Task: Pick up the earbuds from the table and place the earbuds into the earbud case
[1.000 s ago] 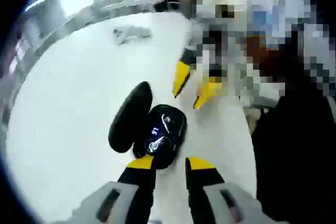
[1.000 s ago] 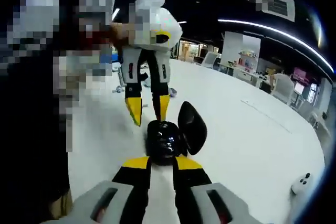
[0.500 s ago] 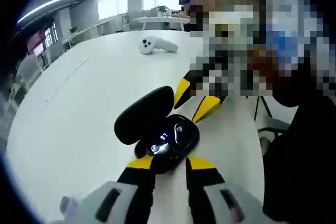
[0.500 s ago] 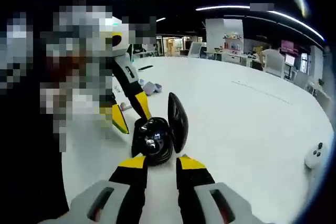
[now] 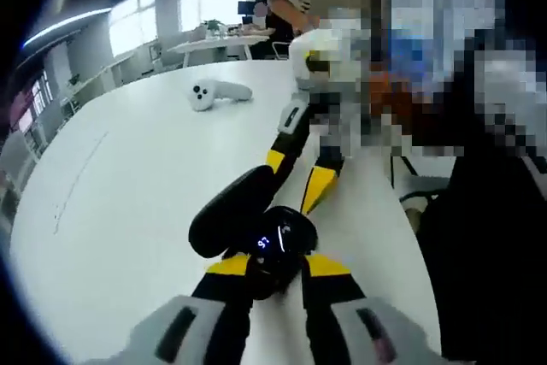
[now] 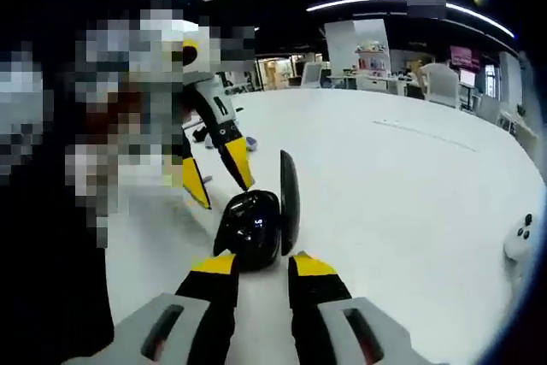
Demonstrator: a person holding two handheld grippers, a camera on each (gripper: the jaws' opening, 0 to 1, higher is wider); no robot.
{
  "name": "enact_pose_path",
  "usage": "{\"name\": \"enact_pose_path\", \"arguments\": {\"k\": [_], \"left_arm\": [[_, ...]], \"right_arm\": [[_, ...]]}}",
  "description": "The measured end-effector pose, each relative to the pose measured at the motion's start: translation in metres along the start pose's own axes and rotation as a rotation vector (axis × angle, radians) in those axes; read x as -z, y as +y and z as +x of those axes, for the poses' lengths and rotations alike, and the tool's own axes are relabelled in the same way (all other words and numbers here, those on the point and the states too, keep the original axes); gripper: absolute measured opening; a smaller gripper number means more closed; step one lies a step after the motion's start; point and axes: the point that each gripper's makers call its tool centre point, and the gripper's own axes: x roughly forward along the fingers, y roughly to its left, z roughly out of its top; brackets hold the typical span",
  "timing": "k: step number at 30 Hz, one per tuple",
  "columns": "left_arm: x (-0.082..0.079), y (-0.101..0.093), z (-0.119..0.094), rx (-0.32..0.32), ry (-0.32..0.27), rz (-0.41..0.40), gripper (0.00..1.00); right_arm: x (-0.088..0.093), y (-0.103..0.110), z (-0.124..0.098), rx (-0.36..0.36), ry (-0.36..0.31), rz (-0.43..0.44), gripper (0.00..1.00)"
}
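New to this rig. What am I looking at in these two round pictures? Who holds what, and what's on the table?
There is no robot arm here. A person holds a two-fingered handheld gripper in each hand, and a fisheye camera rides on each one, looking forward along its fingers.

In the left gripper view, the left gripper rises from the bottom with yellow-tipped fingers either side of a black earbud case. The case sits on a white table with its lid open. The right gripper reaches in from beyond the case.

The right gripper view shows the same case from the opposite side, just ahead of that gripper's fingers. I cannot tell whether either gripper is gripping anything.

A white handheld controller also lies on the table, away from the case.
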Motion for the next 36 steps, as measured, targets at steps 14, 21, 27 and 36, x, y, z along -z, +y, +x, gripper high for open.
{"name": "enact_pose_path", "arguments": {"k": [14,21,27,36], "left_arm": [[0.0,0.005,0.015,-0.004,0.019,-0.007,0.26],[0.004,0.005,0.025,0.025,0.03,-0.032,0.27],[-0.016,-0.004,0.006,0.049,-0.068,-0.065,0.26],[0.01,-0.005,0.021,0.072,0.02,-0.136,0.25]], "right_arm": [[0.0,0.002,0.004,0.003,0.003,-0.02,0.22],[0.002,0.001,0.004,0.006,0.003,-0.017,0.22],[0.001,0.0,0.001,0.013,0.0,-0.017,0.22],[0.0,-0.003,0.002,0.016,-0.009,-0.014,0.22]]}}
